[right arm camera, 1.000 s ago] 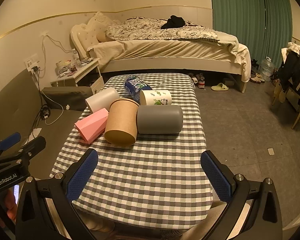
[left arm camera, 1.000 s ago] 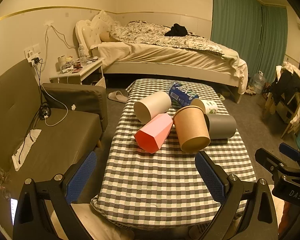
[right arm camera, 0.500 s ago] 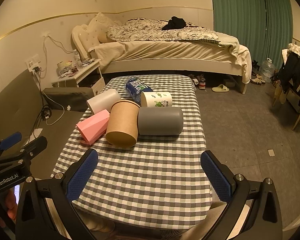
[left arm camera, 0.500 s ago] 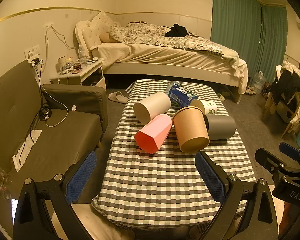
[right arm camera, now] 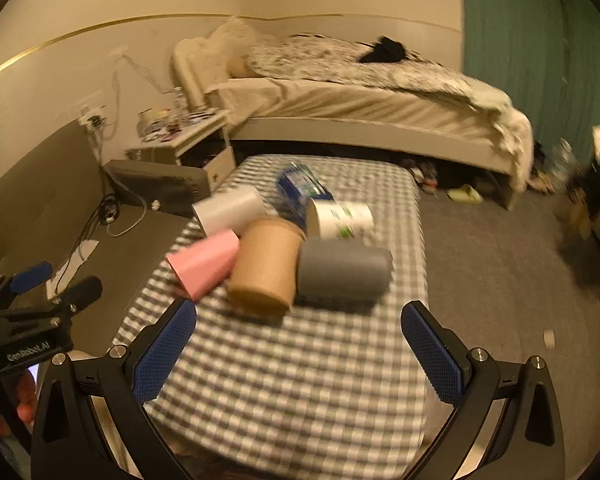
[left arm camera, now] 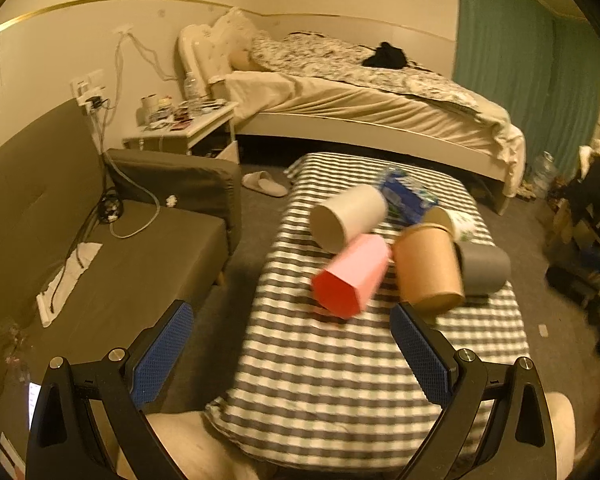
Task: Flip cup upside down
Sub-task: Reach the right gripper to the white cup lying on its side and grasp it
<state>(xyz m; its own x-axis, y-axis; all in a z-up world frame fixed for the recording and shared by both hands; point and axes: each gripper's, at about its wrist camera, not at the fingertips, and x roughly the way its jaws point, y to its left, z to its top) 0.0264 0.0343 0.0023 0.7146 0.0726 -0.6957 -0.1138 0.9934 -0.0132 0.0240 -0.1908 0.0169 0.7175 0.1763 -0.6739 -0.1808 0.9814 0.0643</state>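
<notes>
Cups: since all lie on their sides in a touching cluster, you have side access to the pink cup (left arm camera: 354, 276) and brown cup (right arm camera: 265, 266).
Left gripper (left arm camera: 291, 354): fingers spread wide, holding nothing, short of the cups.
Right gripper (right arm camera: 300, 354): likewise spread and empty, facing the grey cup (right arm camera: 344, 272).

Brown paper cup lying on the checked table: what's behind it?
Behind the brown paper cup lie a white printed paper cup and a blue-labelled bottle. The bottle's far end is blurred, and the brown cup hides where they touch.
</notes>
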